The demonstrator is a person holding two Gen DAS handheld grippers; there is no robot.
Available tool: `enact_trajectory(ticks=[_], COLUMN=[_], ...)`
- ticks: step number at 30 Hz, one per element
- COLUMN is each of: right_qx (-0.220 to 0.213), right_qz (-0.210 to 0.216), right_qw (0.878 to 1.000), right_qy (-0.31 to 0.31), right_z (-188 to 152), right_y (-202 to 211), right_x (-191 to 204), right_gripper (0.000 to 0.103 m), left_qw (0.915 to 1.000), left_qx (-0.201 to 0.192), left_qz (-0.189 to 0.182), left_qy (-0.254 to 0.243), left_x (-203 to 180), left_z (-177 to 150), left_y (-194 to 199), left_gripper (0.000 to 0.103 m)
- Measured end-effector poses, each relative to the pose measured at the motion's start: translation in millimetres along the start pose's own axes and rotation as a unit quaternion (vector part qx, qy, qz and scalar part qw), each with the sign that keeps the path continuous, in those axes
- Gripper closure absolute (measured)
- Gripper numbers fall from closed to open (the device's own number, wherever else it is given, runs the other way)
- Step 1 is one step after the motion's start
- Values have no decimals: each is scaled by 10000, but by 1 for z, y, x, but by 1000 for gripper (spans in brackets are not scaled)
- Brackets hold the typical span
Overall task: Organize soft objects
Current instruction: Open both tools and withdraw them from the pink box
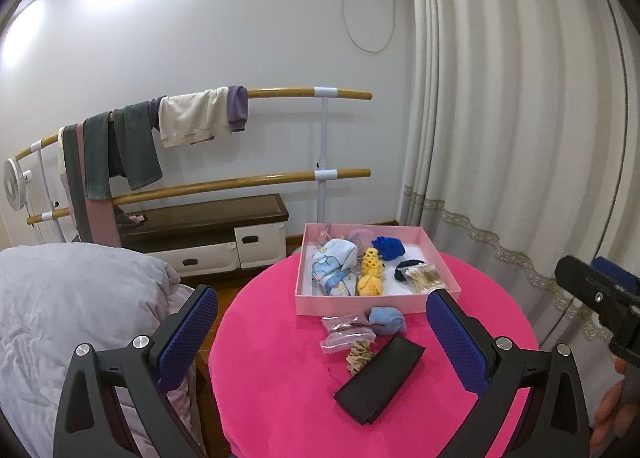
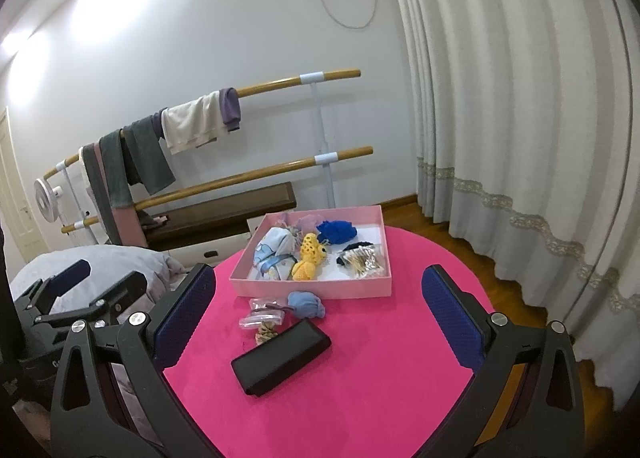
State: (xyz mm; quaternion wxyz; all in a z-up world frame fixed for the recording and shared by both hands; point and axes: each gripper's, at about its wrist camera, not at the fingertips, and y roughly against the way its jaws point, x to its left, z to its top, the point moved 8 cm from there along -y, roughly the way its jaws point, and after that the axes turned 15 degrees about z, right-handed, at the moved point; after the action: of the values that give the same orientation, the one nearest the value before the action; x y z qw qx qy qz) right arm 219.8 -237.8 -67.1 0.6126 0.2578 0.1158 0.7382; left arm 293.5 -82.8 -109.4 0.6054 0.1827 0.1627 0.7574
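pink box (image 1: 360, 304) at far side of round pink table (image 1: 280, 398) already holds floral pouch, yellow knit toys, blue fabric. left outside, just before its front wall: light-blue soft ball (image 1: 386, 320), clear bags (image 1: 346, 332), beige scrunchie (image 1: 360, 356), black case (image 1: 380, 374). judged over half done. left gripper (image 1: 322, 338) and right gripper (image 2: 318, 322) both spread wide, empty, held back above the near items.

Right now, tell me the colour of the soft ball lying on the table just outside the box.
Light blue ball; clearest in the right wrist view.
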Motion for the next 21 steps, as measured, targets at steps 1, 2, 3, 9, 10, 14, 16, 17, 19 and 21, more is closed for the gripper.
enact_trajectory(ticks=[1, 2, 3, 9, 10, 14, 16, 17, 19, 21], right_qx=[11, 15, 23, 40, 43, 54, 69, 78, 97, 123], right_qz=[-1, 5, 5, -12, -14, -28, -40, -44, -53, -60], right_qw=[10000, 10000, 10000, 9998, 9998, 9997, 9996, 9996, 9995, 9994], right_qy=[-18, -34, -57, -182, -201, -252, -261, -272, -309, -329], right_z=[-2, -3, -5, -13, -14, -16, -15, -15, -16, -17], right_y=[0, 1, 1, 6, 6, 6, 5, 4, 2, -1], right_x=[-1, -3, -4, -18, -21, -30, -32, -33, -36, -38], right_gripper=[0, 0, 0, 0, 0, 0, 0, 0, 0, 0], left_qw=[10000, 10000, 10000, 9999, 9998, 9997, 9996, 9995, 9994, 9993], left_qx=[3, 10, 23, 127, 146, 197, 228, 242, 266, 303], left_qz=[-3, 9, 12, -35, -47, -70, -94, -102, -102, -129], left_qy=[-10, -24, -34, -86, -99, -138, -141, -150, -172, -201], left_x=[-1, -1, -5, -11, -13, -16, -17, -17, -17, -18], left_z=[0, -1, 0, -6, -7, -7, -8, -8, -10, -12], left_y=[2, 3, 2, 4, 3, -1, -4, -5, -8, -11], left_gripper=[0, 0, 0, 0, 0, 0, 0, 0, 0, 0])
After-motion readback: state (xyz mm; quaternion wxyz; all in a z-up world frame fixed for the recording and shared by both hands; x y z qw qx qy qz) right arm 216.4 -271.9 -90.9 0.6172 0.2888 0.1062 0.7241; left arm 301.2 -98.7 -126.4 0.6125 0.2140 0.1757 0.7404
